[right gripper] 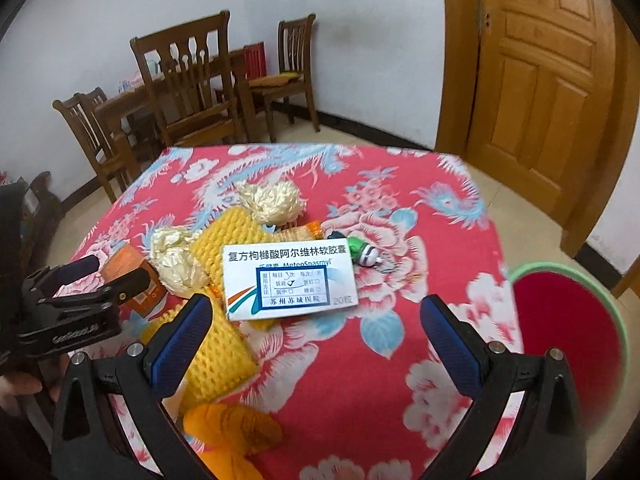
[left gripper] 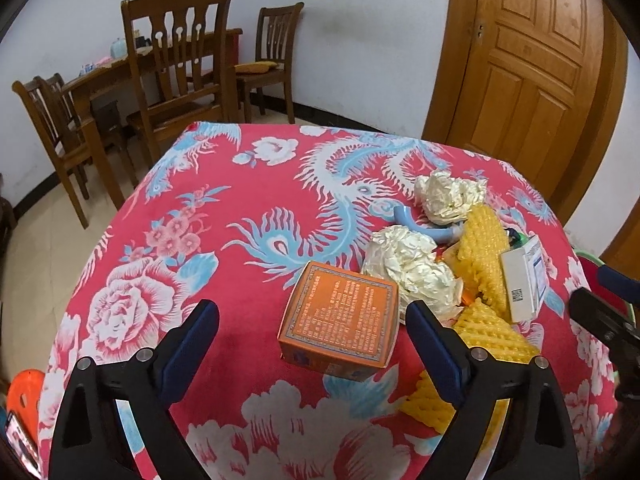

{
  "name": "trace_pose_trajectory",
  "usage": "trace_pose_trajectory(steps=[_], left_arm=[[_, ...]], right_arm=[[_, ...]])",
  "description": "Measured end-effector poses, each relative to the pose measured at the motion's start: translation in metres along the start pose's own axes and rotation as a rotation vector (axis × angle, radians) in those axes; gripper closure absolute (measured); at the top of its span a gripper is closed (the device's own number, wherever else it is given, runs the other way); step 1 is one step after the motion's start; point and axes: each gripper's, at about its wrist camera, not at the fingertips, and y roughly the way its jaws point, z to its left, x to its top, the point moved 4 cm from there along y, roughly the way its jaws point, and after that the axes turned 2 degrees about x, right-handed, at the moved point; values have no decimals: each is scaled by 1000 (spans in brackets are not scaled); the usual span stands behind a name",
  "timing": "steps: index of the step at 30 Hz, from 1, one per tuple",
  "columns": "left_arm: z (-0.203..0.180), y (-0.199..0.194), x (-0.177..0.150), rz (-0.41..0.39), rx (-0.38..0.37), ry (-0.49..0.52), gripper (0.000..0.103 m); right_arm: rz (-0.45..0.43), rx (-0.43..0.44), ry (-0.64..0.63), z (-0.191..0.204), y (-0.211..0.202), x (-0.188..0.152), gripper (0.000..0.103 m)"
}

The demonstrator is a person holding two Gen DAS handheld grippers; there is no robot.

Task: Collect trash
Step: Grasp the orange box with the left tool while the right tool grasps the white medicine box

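Note:
An orange carton (left gripper: 340,320) lies on the red floral tablecloth (left gripper: 240,280). My left gripper (left gripper: 312,332) stands open around it, with both pads clear of its sides. A white medicine box (right gripper: 288,280) rests on yellow foam netting (right gripper: 224,336), just ahead of my open right gripper (right gripper: 316,340), which has nothing between its fingers. Two crumpled paper balls (left gripper: 408,272) (left gripper: 448,196), a pale blue plastic piece (left gripper: 424,228) and a small green item (right gripper: 360,252) lie in the same pile. An orange wad (right gripper: 228,440) sits under the right gripper's left finger.
A red bin with a green rim (right gripper: 568,340) stands off the table's right side. Wooden chairs (left gripper: 176,80) and a second table are beyond the far edge, and a wooden door (left gripper: 532,64) is at the right. The right gripper (left gripper: 596,292) shows at the left wrist view's right edge.

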Motion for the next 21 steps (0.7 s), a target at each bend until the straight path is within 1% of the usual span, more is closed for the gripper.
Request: trace_pose_trajectory(steps=[5,13,18,19,20,21], left_arm=[[3,6,0,11,-12,-13,9],[4,14,-4,33,-17,-21,9],[4,17,-5,36,-21,-21,9],[4,18,-5,37,-24,-22,12],[4,18,-4,37,-28,-23,18],[4,20,-4,43,-35,-24,21]], right_arm=[[37,57,2,0,19,4,1],[110,79,-36,1,53,10,1],[145,97,-19,-1,66,7,1],[156,100,-16,0,68,6,1],[163,100,-15,0,69,5,1],[167,98,-14,1,70,4,1]])
